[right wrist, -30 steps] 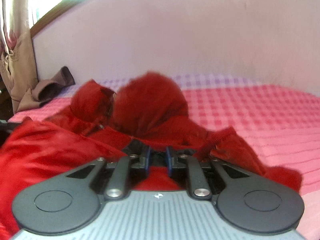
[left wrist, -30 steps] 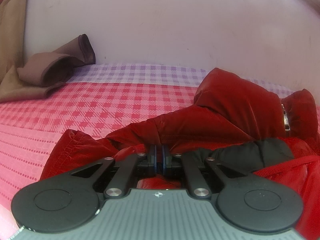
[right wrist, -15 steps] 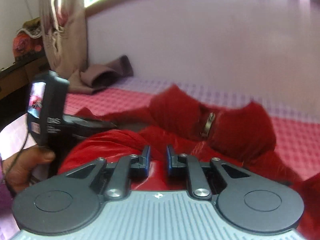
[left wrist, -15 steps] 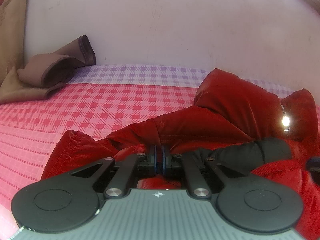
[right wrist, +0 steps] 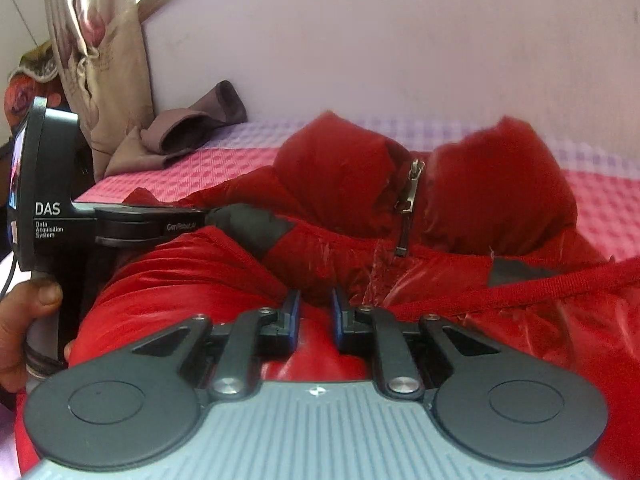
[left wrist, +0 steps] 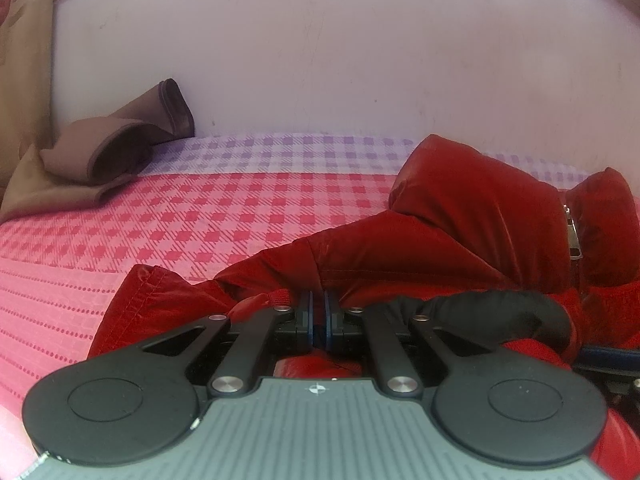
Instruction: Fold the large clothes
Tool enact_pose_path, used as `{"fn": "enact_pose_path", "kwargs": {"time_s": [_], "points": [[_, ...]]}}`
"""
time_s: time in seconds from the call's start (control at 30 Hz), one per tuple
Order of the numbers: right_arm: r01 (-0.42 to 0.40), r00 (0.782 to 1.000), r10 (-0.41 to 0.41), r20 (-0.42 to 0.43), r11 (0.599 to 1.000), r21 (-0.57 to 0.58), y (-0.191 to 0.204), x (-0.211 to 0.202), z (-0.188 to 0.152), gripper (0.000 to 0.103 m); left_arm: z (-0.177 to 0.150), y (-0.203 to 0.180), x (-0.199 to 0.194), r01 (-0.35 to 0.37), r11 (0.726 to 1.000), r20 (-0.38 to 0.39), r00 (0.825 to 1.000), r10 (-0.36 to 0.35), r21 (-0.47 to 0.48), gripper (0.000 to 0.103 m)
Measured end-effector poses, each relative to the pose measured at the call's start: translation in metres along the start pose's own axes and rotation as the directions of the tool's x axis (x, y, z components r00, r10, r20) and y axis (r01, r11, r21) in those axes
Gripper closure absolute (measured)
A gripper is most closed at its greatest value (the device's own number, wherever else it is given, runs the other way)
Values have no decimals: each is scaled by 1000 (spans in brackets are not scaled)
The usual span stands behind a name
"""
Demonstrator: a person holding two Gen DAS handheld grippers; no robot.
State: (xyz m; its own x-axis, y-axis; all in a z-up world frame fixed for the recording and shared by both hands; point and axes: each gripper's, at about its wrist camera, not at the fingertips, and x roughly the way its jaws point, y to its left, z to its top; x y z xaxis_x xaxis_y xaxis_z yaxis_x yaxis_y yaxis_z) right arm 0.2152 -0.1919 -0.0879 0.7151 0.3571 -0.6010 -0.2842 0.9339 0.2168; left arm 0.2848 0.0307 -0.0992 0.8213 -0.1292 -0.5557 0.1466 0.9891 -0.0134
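A shiny red puffer jacket [left wrist: 460, 220] with black trim lies crumpled on the pink checked bed [left wrist: 200, 216]. Its hood and zipper [right wrist: 410, 184] face the wall. My left gripper [left wrist: 318, 312] is shut on a fold of the jacket near its left edge. My right gripper [right wrist: 316, 308] sits low over the jacket's front with red fabric [right wrist: 320, 336] between its narrowly parted fingers. In the right wrist view the left gripper's body [right wrist: 52, 208] shows at the far left, held by a hand [right wrist: 24, 312].
A brown folded cloth [left wrist: 112, 152] lies at the bed's back left against the pale wall; it also shows in the right wrist view [right wrist: 188, 124]. A beige curtain [right wrist: 96, 48] hangs at the left. Bare pink bedspread [right wrist: 600, 208] lies right of the jacket.
My right gripper has swung left across the jacket, bringing the left gripper and hand into its view. The left gripper has held still, shut on the jacket.
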Motion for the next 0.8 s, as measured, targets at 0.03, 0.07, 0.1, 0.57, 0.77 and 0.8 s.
{"fn": "enact_pose_path", "kwargs": {"time_s": [0.03,0.07,0.1,0.57,0.77,0.8], "points": [[-8,1000,8,1,1000,10,-2,-1,1,88,0,0,0,-1,1000,0,1000,1,3,92],[-28,1000,28,3,999,34,-5,-4,3,88,0,-1,0,0,1000,0,1000,0,8,92],[-48,999,48,4,997,64,-9,-8,5,88,0,-1,0,-1,1000,0,1000,1,10,92],[260,958,-275,84,953,153,-96,-122,-9,84,0,-1,-1,1,1000,0,1000,-1,11,92],[267,959,-280,42,945,189,-107,-92,-30,85,0,-1,0,0,1000,0,1000,0,10,92],[270,959,-281,40,946,179,-108,-88,-31,85,0,-1,0,1,1000,-1,1000,-1,9,92]]}}
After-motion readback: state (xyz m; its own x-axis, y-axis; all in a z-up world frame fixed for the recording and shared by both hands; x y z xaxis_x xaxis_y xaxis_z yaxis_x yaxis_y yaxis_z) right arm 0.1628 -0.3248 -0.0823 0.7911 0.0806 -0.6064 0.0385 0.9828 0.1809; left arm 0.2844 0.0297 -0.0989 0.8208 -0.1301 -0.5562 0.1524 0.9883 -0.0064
